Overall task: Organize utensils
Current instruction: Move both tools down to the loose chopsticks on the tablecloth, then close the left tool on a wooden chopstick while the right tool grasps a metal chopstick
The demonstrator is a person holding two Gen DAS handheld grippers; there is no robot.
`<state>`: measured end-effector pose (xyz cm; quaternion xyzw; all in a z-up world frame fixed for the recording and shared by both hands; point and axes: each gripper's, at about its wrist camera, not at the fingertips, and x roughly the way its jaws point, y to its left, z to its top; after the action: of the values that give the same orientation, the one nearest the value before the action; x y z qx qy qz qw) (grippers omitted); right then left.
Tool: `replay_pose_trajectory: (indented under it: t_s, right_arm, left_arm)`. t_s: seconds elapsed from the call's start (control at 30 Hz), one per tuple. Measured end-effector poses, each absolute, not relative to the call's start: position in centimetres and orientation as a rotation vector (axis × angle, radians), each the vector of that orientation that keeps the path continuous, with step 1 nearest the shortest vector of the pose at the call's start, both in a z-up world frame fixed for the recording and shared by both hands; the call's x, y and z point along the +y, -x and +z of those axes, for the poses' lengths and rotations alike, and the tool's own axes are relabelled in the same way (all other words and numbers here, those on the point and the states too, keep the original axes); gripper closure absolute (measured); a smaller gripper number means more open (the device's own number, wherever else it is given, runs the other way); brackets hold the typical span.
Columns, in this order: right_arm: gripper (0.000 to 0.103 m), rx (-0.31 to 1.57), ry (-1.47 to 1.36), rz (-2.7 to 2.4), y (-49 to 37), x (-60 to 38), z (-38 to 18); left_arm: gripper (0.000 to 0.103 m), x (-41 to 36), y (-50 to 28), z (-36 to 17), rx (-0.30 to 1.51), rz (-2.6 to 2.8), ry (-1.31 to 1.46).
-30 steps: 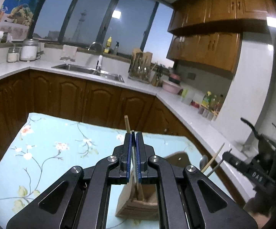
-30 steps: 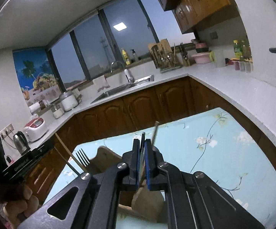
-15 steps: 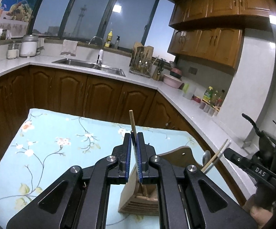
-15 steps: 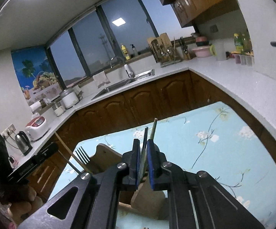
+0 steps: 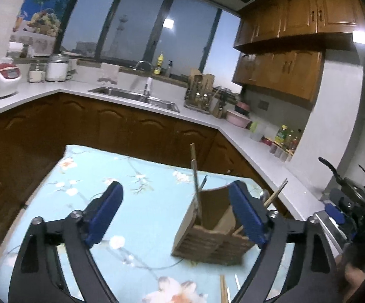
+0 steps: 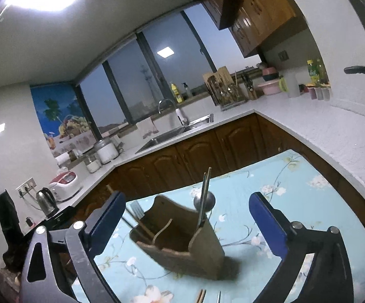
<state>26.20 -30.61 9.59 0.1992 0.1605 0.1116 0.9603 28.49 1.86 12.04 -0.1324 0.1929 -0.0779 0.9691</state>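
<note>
A brown wooden utensil holder (image 5: 209, 229) (image 6: 179, 240) stands on the flowered blue tablecloth (image 5: 137, 202). Chopsticks (image 5: 195, 176) (image 6: 203, 197) stand upright in one compartment. A fork (image 6: 137, 210), a spoon (image 6: 204, 200) and more chopsticks (image 5: 275, 193) stick out of it. My left gripper (image 5: 177, 214) is open and empty, with the holder beside its right finger. My right gripper (image 6: 192, 217) is open and empty, above the holder. Tips of more utensils (image 5: 225, 287) (image 6: 202, 296) lie on the cloth at the bottom edge.
Dark wooden cabinets under a white counter (image 5: 202, 118) wrap around the table's far side and right side. A sink (image 5: 137, 98), a knife block and bottles stand on the counter. The other gripper and hand (image 5: 354, 217) show at the right.
Both grippers have opened and let go of the chopsticks, which now stand in the holder. Both grippers have drawn back a little.
</note>
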Motion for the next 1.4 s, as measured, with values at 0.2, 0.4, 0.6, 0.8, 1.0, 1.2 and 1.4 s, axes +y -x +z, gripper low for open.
replay_pose_trajectory:
  t_s: [0.2,0.4,0.6,0.8,1.0,1.2,1.4]
  right_arm:
    - [0.002,0.349,-0.379,0.225,-22.9,-30.2,9.1]
    - [0.002,0.386,-0.359,0.216,-20.1,-29.7,7.4]
    - [0.002,0.436,-0.336,0.197,-17.7,-29.5,4.7]
    - [0.002,0.497,-0.302,0.171,-16.4,-29.3,2.1]
    - [0.002,0.545,-0.285,0.163,-16.3,-29.0,0.3]
    - [0.002,0.597,-0.272,0.165,-17.1,-28.5,-0.9]
    - [0.002,0.636,-0.279,0.169,-18.3,-28.0,-1.7]
  left_arm:
    - [0.012,3.0,-24.3,11.7,0.394,-0.141,0.264]
    - [0.011,3.2,-20.8,9.3,0.457,-0.091,0.238]
    - [0.011,3.4,-18.2,5.2,0.547,-0.086,0.254]
    - [0.011,3.1,-17.0,1.9,0.624,-0.083,0.275]
    - [0.011,1.8,-17.1,0.0,0.699,-0.111,0.248]
    - [0.011,0.4,-18.2,-1.6,0.794,-0.148,0.213]
    - [0.015,-1.4,-19.4,-2.4,0.857,-0.176,0.158]
